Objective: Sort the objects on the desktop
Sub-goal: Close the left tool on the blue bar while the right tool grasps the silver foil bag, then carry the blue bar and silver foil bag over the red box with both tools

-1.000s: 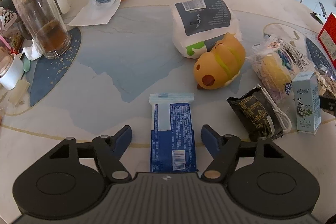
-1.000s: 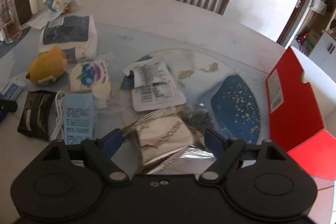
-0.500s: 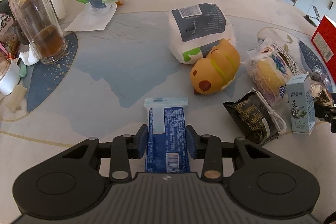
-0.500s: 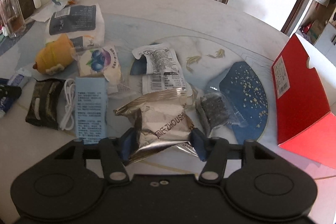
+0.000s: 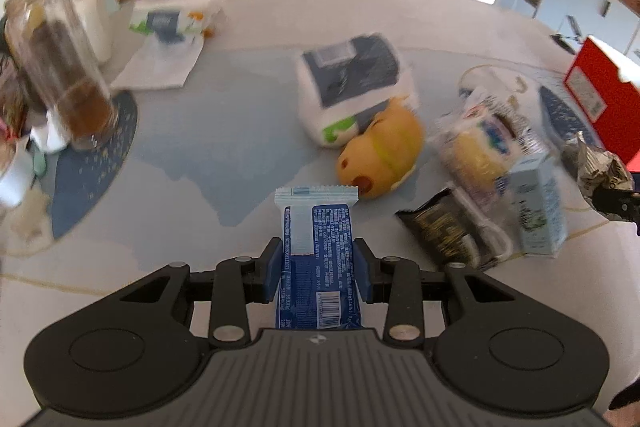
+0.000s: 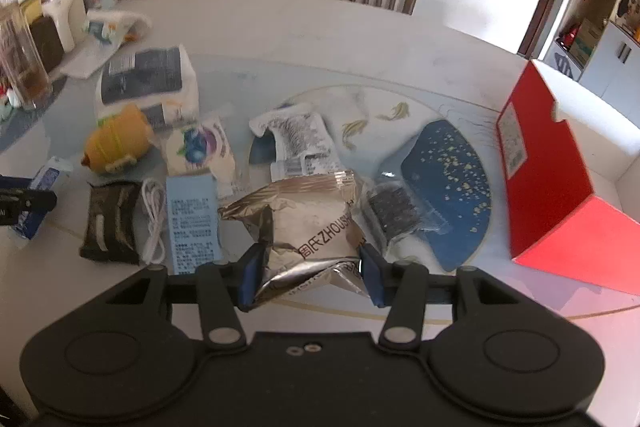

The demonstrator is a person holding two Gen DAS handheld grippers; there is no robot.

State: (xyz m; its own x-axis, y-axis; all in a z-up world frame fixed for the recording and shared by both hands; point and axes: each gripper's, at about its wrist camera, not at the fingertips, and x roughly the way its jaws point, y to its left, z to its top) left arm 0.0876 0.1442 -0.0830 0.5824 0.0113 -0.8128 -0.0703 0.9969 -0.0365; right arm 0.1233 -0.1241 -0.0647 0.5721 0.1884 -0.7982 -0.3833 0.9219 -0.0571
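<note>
My left gripper (image 5: 318, 273) is shut on a blue and white snack packet (image 5: 316, 227) and holds it above the round table (image 5: 256, 35). My right gripper (image 6: 310, 273) is shut on a crumpled silver foil packet (image 6: 308, 217), lifted a little off the table. In the right wrist view the left gripper (image 6: 24, 205) shows at the far left edge with the blue packet (image 6: 48, 177) in it. In the left wrist view the silver packet (image 5: 596, 163) shows at the right edge.
An open red box (image 6: 560, 171) stands at the right. On the table lie a yellow plush toy (image 5: 380, 151), a tissue pack (image 5: 352, 83), a black packet (image 6: 110, 227), a light blue carton (image 6: 192, 223) and a blueberry snack bag (image 6: 200, 151). A glass jar (image 5: 64, 75) stands at the left.
Both grippers closed on their packets, the left on the blue one and the right on the silver one, and both have lifted them off the table.
</note>
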